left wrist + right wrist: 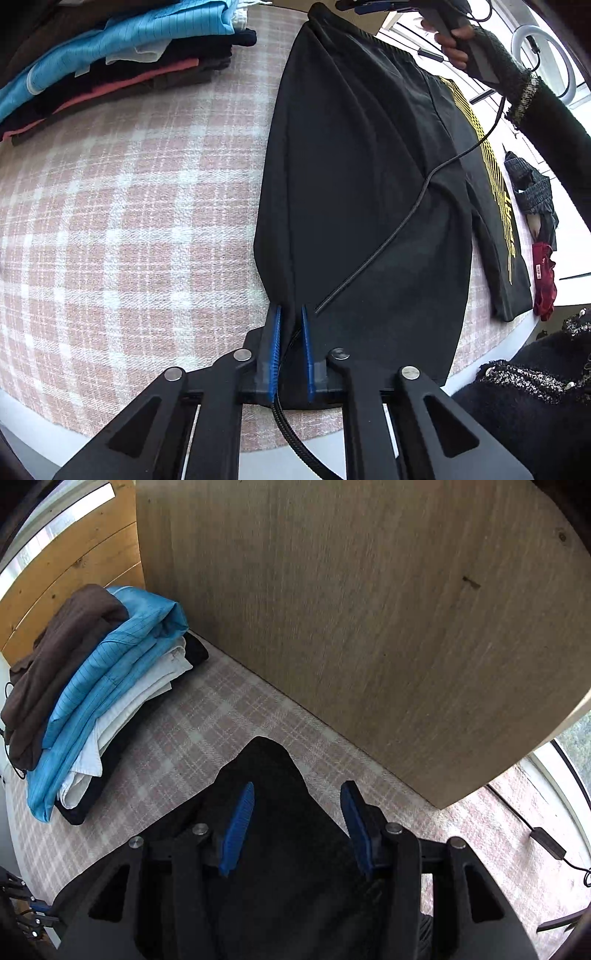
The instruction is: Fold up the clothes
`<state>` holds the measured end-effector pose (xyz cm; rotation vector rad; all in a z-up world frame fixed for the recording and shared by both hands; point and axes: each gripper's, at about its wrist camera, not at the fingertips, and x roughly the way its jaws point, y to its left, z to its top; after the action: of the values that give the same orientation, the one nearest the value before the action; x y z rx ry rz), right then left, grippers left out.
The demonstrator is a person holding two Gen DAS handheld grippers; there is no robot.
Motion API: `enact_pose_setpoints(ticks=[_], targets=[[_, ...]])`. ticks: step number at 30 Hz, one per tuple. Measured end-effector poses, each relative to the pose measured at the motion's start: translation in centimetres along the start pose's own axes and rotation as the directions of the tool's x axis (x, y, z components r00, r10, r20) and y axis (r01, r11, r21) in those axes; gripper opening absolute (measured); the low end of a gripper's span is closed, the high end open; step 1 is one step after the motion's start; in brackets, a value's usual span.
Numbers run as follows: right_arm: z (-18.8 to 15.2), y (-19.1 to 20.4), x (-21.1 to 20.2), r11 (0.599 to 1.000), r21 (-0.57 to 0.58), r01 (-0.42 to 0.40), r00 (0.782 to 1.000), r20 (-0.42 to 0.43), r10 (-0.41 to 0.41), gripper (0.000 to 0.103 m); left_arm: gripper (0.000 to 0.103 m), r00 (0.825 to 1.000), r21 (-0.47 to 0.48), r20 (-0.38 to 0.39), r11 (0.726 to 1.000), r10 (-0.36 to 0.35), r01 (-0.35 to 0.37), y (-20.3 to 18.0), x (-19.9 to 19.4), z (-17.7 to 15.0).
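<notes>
Left tongs (291, 314) pinch the black yellow-printed garment's (354, 192) near edge to fold it; right tongs (297, 808) hover open above it.

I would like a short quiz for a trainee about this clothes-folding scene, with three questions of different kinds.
1. True or false: the left gripper is shut on the black garment.
2. What colour print runs along that garment? A red, B yellow, C white.
3. Fill in: the right gripper stands ____ above the black cloth.

Key: 1 true; 2 B; 3 open. The folded pile lies on the checked cloth.
</notes>
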<state>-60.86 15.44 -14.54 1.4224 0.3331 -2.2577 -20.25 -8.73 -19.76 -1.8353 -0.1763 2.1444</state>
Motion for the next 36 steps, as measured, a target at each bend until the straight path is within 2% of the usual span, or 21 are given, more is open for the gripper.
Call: enact_pose_setpoints(ticks=[3,6,7,8,9,10,13,15,16,18,19,21,22,23,26,28,30,31,33,36], targets=[[0.6,0.6,1.3,0.999,-0.035,-0.021,1.000,-0.021,0.020,0.048,0.002,1.000,-0.030,0.009,1.000,-0.002,0.002,0.6,-0.5,-0.1],[0.9,0.8,2.4,0.998,-0.067,-0.004,0.999,-0.047,0.001,0.048,0.002,1.000,-0.068,0.018,0.998,-0.013,0.014,1.4,-1.0,-0.1],[0.9,0.8,2.6,0.998,-0.068,-0.012,0.998,-0.060,0.008,0.045,0.002,1.000,-0.075,0.020,0.997,-0.011,0.013,1.6,-1.1,-0.1],[1.0,0.7,2.9,0.997,-0.068,-0.020,0.997,-0.072,0.015,0.023,0.002,1.000,-0.082,0.025,0.997,-0.010,0.012,1.7,-1.3,-0.1],[1.0,0.7,3.1,0.997,-0.069,-0.027,0.996,-0.085,0.022,0.010,0.002,0.999,-0.089,0.032,0.996,-0.010,0.013,1.8,-1.5,-0.1],[0.9,0.7,3.0,0.997,-0.080,-0.018,0.996,-0.089,0.011,0.004,0.002,0.999,-0.099,0.039,0.995,-0.012,0.016,1.9,-1.8,-0.2],[0.7,0.7,1.6,0.993,-0.119,0.007,0.998,-0.059,-0.014,0.004,0.002,0.998,-0.152,0.061,0.988,-0.028,0.037,2.7,-2.8,-1.0],[0.7,0.0,0.8,0.988,-0.113,0.101,0.995,-0.015,-0.103,0.004,0.002,0.997,-0.180,0.058,0.982,-0.040,0.050,3.4,-2.7,-1.7],[0.8,-0.6,0.8,0.988,-0.091,0.122,0.992,-0.017,-0.124,0.004,0.002,0.997,-0.187,0.054,0.981,-0.048,0.057,3.5,-2.5,-2.1],[0.9,-0.8,0.9,0.999,-0.050,-0.007,0.999,-0.040,0.005,0.005,0.002,0.998,-0.176,0.041,0.983,-0.041,0.048,3.4,-2.2,-2.0],[0.9,-0.6,0.9,0.996,-0.034,-0.082,0.996,-0.050,0.080,0.010,0.002,0.999,-0.168,0.036,0.985,-0.035,0.041,3.3,-2.1,-1.9],[0.9,0.9,0.7,0.991,-0.071,-0.116,0.993,-0.039,0.113,0.035,0.002,0.999,-0.153,0.029,0.988,-0.027,0.031,3.1,-1.9,-1.6],[1.0,1.8,0.8,0.990,-0.106,-0.094,0.995,-0.034,0.091,0.054,0.002,0.999,-0.151,0.026,0.988,-0.028,0.031,3.2,-1.9,-1.5],[1.1,2.7,1.0,0.988,-0.140,-0.071,0.997,-0.028,0.068,0.058,0.002,0.999,-0.148,0.023,0.989,-0.027,0.030,3.2,-1.9,-1.5],[1.8,4.5,2.2,0.978,-0.208,-0.035,0.999,-0.047,0.026,0.057,0.002,0.999,-0.142,0.018,0.989,-0.026,0.029,3.4,-1.8,-1.5],[1.8,4.5,2.8,0.974,-0.220,-0.050,0.996,-0.080,0.033,0.055,0.002,1.000,-0.140,0.017,0.990,-0.027,0.029,3.5,-1.8,-1.6],[1.8,4.3,3.1,0.972,-0.228,-0.057,0.994,-0.099,0.035,0.028,0.002,1.000,-0.137,0.016,0.990,-0.027,0.029,3.6,-1.8,-1.7],[1.7,4.3,2.8,0.968,-0.241,-0.068,0.994,-0.101,0.044,0.020,0.002,0.999,-0.142,0.019,0.989,-0.029,0.031,3.7,-1.8,-1.8],[1.6,4.4,2.2,0.960,-0.265,-0.088,0.992,-0.105,0.062,0.019,0.002,0.999,-0.156,0.029,0.987,-0.034,0.038,4.0,-2.0,-2.2],[1.9,3.9,0.9,0.958,-0.286,-0.022,0.998,-0.063,0.004,0.018,0.002,0.998,-0.177,0.043,0.983,-0.040,0.047,4.5,-2.2,-2.6]])
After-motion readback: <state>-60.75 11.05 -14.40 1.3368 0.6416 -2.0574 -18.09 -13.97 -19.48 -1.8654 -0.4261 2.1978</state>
